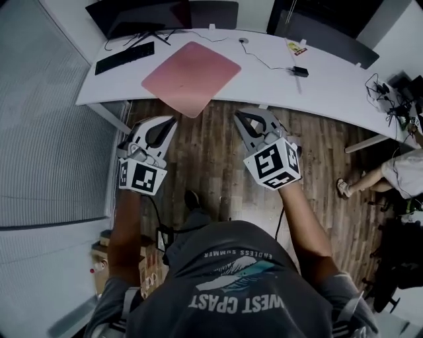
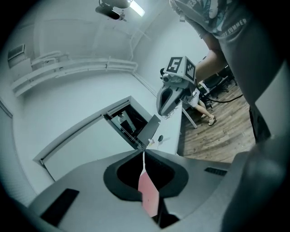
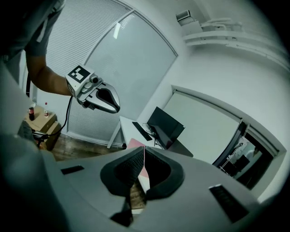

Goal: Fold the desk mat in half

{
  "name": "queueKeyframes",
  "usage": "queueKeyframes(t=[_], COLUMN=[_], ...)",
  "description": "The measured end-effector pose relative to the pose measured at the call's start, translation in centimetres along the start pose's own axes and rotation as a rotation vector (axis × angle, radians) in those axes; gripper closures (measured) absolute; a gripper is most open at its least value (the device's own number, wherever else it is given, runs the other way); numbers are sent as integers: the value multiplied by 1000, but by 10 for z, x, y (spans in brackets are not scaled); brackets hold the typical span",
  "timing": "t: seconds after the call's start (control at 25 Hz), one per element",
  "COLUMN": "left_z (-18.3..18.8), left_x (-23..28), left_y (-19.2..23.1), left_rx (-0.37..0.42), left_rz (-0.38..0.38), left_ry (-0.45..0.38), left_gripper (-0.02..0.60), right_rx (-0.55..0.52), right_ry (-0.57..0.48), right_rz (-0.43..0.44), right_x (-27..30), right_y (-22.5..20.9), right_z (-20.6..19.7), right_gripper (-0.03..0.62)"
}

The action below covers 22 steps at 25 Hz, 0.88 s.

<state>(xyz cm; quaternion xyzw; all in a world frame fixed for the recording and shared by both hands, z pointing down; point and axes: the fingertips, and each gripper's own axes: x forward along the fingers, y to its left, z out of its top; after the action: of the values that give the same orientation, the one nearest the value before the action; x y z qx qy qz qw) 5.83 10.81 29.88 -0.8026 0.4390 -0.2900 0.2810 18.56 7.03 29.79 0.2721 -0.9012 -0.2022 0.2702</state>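
Note:
A pink desk mat (image 1: 192,76) lies flat and turned at an angle on the white desk (image 1: 330,79), one corner hanging over the front edge. Both grippers hover over the wooden floor just short of the desk and point at it. My left gripper (image 1: 172,121) is shut with nothing in it, a little below the mat's overhanging corner. My right gripper (image 1: 238,115) is also shut and empty, to the right of that corner. In the left gripper view, the mat (image 2: 148,195) shows as a pink sliver past the shut jaws (image 2: 144,151). The right gripper view shows the mat (image 3: 145,176) the same way.
A black keyboard (image 1: 124,57) and a monitor (image 1: 142,14) stand left of the mat. A cable runs to a small black box (image 1: 299,70) on its right. A seated person's leg (image 1: 370,177) is at the far right. Cardboard boxes (image 1: 102,259) sit on the floor at the lower left.

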Motion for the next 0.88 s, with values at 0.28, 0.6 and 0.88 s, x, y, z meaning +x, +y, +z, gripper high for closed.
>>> queueKeyframes(t=[0.28, 0.6, 0.88], left_z=[-36, -81, -125], left_x=[32, 58, 68], left_y=[53, 89, 116], left_rx=[30, 40, 41], left_rz=[-68, -133, -143], left_ry=[-63, -95, -115], left_gripper=[555, 555, 555], right_rx=[31, 56, 43], right_ry=[45, 97, 131], right_rz=[-67, -107, -112], right_x=[51, 103, 147], right_y=[-22, -37, -40], right_z=[16, 23, 34], right_gripper=[566, 565, 565])
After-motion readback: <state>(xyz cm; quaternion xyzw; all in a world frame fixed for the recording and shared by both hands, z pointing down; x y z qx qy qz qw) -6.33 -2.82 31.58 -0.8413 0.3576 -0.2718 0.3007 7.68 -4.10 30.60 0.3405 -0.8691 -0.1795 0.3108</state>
